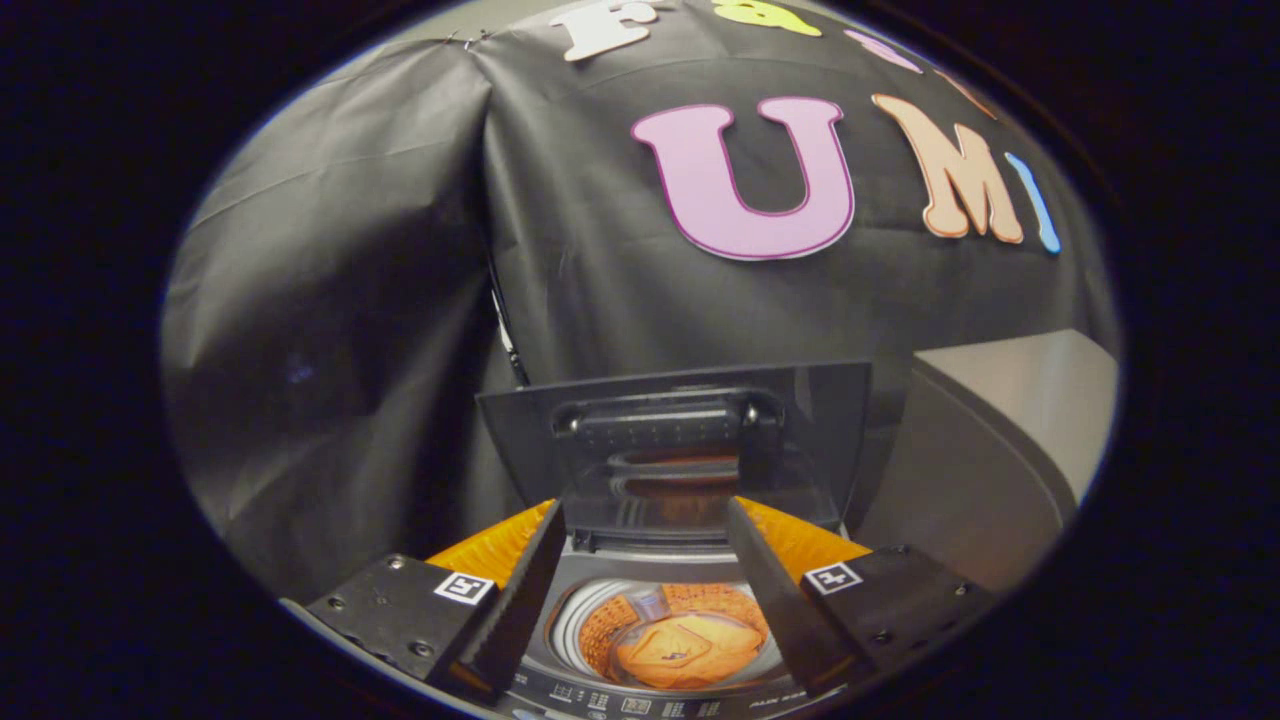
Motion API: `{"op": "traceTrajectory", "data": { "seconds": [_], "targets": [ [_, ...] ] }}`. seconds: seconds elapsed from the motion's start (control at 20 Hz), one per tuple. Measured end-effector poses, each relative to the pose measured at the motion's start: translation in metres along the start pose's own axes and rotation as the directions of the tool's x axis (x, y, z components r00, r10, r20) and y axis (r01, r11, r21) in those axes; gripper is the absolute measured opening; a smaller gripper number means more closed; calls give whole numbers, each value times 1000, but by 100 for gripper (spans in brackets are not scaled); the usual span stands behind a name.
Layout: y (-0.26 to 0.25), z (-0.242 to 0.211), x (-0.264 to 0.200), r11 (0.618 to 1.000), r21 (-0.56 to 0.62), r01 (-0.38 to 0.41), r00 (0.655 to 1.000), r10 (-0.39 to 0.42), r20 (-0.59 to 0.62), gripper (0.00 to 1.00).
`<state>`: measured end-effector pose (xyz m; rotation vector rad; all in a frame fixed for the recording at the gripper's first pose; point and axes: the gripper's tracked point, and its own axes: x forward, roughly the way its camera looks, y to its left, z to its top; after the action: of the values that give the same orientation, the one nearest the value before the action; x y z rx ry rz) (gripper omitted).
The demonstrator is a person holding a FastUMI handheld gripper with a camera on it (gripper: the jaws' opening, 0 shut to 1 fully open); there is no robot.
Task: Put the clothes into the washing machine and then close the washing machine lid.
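A small top-loading washing machine (640, 700) stands just below and ahead of my fingers. Its dark see-through lid (675, 440) is raised upright at the back, handle bar facing me. Inside the round drum lies an orange garment (685, 650), seen between my two fingers. My gripper (645, 520) hangs above the drum's mouth, open, with nothing between its fingers. The fingertips reach up to the lid's lower edge.
An orange surface (495, 550) shows behind the machine on both sides. A grey box-like unit (1000, 450) stands to the right of the lid. A thin dark cable (505, 330) runs down the black cloth wall behind the lid.
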<state>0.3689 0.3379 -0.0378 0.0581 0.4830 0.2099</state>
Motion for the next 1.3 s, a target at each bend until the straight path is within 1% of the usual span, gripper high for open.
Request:
{"op": "traceTrajectory", "data": {
  "seconds": [0.25, 0.4, 0.5, 0.65, 0.7, 0.8, 0.9, 0.95, 1.0, 1.05, 1.1, 1.15, 1.3],
  "targets": [
    [-1, 32, 23, 999, -14, 38, 998, -37, 50, 97],
    [6, 52, 47, 999, -17, 31, 994, -29, 103, 97],
    [3, 63, 65, 997, -40, 61, 990, -55, 130, 97],
    [-5, 86, 95, 986, -92, 137, 971, -115, 210, 97],
    [-4, 91, 106, 984, -110, 137, 965, -108, 238, 97],
    [-6, 95, 127, 984, -109, 141, 958, -108, 265, 97],
    [-13, 87, 149, 982, -98, 160, 961, -133, 243, 97],
    [-20, 82, 158, 978, -101, 184, 961, -158, 228, 97],
    [-23, 75, 162, 975, -117, 189, 967, -164, 195, 97],
    [-26, 80, 165, 981, -63, 182, 959, -163, 234, 97],
    [-34, 80, 166, 980, -37, 197, 957, -184, 225, 97],
    [-28, 79, 163, 976, -67, 206, 955, -186, 232, 97],
    [-26, 79, 165, 978, -53, 200, 960, -185, 211, 97]
  ]
}}
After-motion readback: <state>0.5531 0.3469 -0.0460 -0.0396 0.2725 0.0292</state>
